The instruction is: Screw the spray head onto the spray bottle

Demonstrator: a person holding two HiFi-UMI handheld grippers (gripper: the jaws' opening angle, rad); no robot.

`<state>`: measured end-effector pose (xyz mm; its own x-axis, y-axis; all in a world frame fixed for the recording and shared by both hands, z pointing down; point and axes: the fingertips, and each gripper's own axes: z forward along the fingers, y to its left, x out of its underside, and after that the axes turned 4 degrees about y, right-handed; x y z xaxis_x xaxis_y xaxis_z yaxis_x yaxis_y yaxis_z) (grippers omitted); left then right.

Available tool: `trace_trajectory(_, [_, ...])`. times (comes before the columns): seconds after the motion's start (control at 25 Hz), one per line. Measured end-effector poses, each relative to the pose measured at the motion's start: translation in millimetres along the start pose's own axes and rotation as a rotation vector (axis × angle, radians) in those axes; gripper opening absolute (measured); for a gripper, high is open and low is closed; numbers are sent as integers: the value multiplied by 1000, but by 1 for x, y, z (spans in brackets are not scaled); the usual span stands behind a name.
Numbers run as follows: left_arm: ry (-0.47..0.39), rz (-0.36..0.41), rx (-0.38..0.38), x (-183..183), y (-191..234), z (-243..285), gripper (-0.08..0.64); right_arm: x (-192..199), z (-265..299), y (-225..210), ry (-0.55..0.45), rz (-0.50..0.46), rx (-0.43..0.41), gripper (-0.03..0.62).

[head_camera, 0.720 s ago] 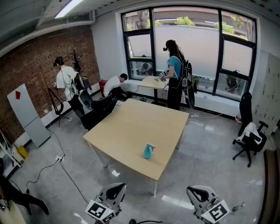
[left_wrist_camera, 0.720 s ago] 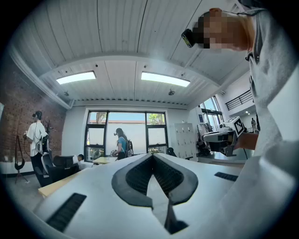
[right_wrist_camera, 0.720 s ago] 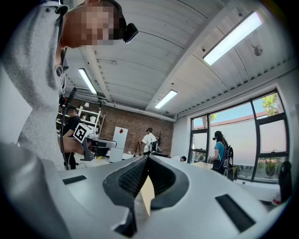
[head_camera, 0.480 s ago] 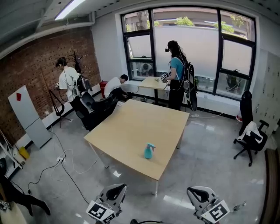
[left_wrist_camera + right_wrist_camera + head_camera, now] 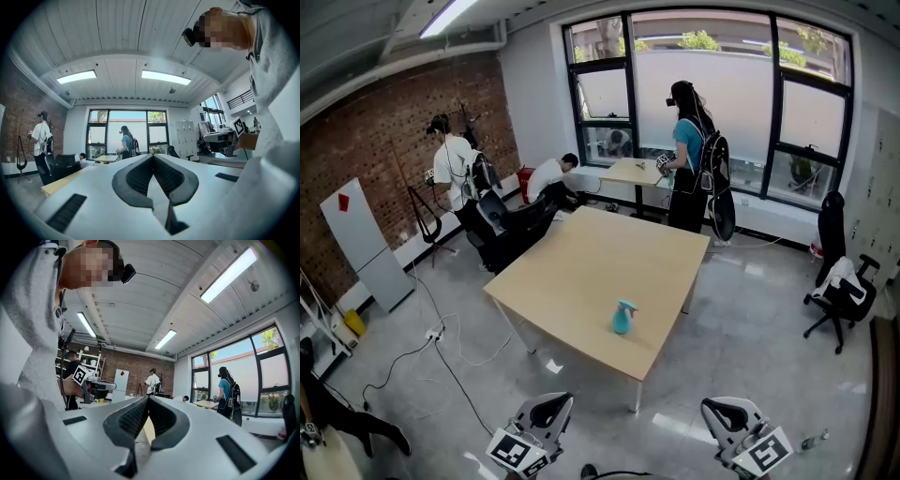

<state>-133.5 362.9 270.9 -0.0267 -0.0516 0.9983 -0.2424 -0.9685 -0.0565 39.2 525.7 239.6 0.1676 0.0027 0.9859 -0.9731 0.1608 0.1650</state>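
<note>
The left hand-held gripper [image 5: 546,410] sits low at the near edge of the head view, well short of the spray bottle and to its left. Its own view shows the ribbed pads pressed together with nothing between them. It is clenched, empty and carried level, which suggests it is simply being carried along, not readied for a grasp.

The spray bottle [image 5: 622,318], teal, stands upright on the pale wooden surface [image 5: 572,272], close to that surface's near edge. It was probably set there so both grippers can reach it from the side the person stands on. A top of the same colour sits on it, but it is too small to tell whether that is the spray head already threaded or merely resting.

The right hand-held gripper [image 5: 727,413] hangs to the bottle's right, likewise well apart from it, with its jaws closed on nothing and held level.

By the look of it the task has not begun. Both grippers would have to open before taking the bottle and the head.

Beyond the bottle, other people work near the window.
</note>
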Motion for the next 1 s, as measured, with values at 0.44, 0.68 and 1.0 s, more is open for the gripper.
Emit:
trace_trajectory(0.44, [25,7,-10,1,-2,0,5,-3,0,-1,-46,94,-37,6])
trace_trajectory(0.68, [30,22,10,3,-16,19,5,7,-8,-16,-42,103,-28,6])
trace_trajectory(1.0, [63,12,22,10,-16,47,5,24,2,-42,-27,126,-30,6])
